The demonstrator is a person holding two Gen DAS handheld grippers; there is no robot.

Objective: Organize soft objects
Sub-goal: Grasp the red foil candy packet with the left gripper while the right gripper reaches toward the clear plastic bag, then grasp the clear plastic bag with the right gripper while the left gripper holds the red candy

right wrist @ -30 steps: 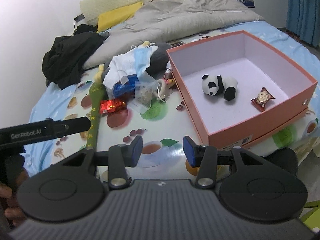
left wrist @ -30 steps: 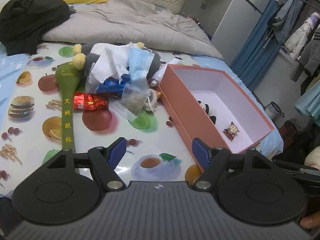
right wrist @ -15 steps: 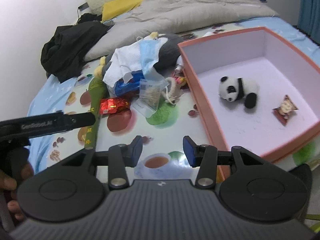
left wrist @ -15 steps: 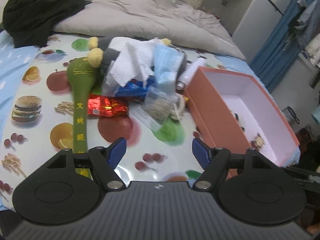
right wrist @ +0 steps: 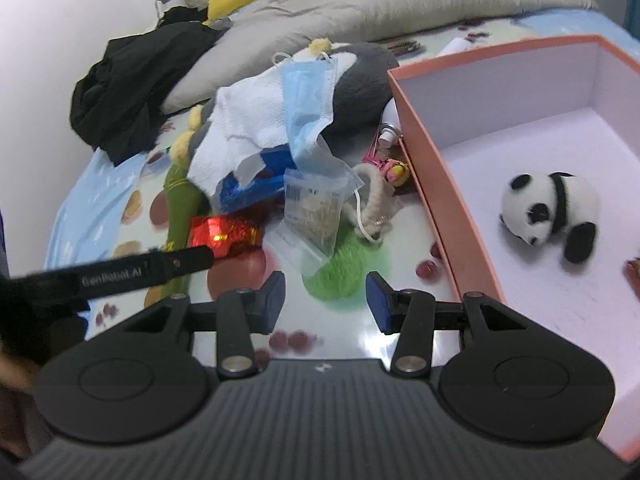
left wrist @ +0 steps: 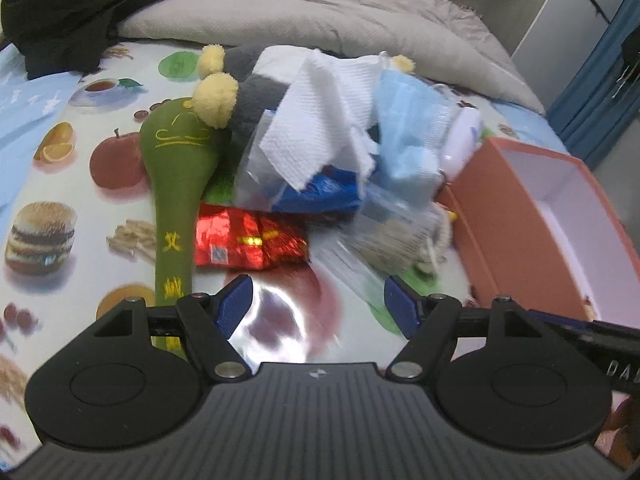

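Over the bed's cluttered pile, both grippers' fingers gape empty, the left gripper [left wrist: 318, 300] wider than the right gripper [right wrist: 326, 294]; grabbing the green plush [left wrist: 180, 184] could drag tissue [left wrist: 316, 128] along

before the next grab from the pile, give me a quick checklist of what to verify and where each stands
1. Left hand-held gripper empty, jaws apart: ok.
2. Right hand-held gripper empty, jaws apart: ok.
3. Orange box has free floor: ok, only the panda plush and a small wrapper at the picture's edge show inside.
4. Grey plush free to lift: not ok, white tissue and blue face mask lie over it.
5. Green plush stick free to lift: cannot tell, its head touches the pile and its lower end is hidden behind the left hand-held gripper.
6. Red foil packet clear of the soft things: not ok, it lies against the stick.
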